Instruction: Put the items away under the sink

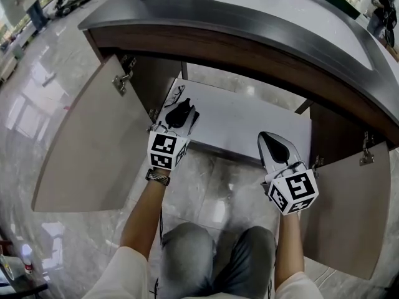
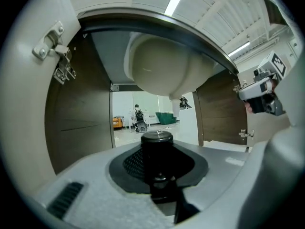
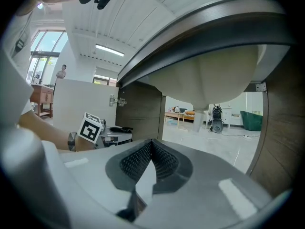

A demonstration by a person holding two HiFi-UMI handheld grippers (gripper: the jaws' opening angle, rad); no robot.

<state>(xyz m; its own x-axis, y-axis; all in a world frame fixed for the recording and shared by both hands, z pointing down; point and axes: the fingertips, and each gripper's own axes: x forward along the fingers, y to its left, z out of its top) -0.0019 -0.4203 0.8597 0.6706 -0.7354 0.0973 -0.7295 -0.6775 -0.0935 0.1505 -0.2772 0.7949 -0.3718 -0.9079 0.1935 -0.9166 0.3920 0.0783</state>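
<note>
At the open cabinet [image 1: 144,80], our left gripper [image 1: 178,117] holds a black bottle [image 2: 157,149] upright, shelf [image 1: 249,123] just ahead; right gripper [image 1: 270,141] closed, empty.

Ahead of the left gripper [image 1: 184,112], which carries a black container [image 2: 157,151], the cabinet stands open. Its white shelf [image 1: 249,120] gives free room in front of both grippers, and the back opens onto the room beyond. Above them the pale sink basin [image 2: 167,66] bulges down, and the brown front rail [image 1: 249,58] caps the opening, so headroom is short. The open left door [image 1: 87,148] stands outside the left gripper and the open right door [image 1: 346,210] outside the right gripper [image 1: 268,141]. Dark side walls [image 2: 81,118] and a door hinge [image 1: 121,81] narrow the way in.
</note>
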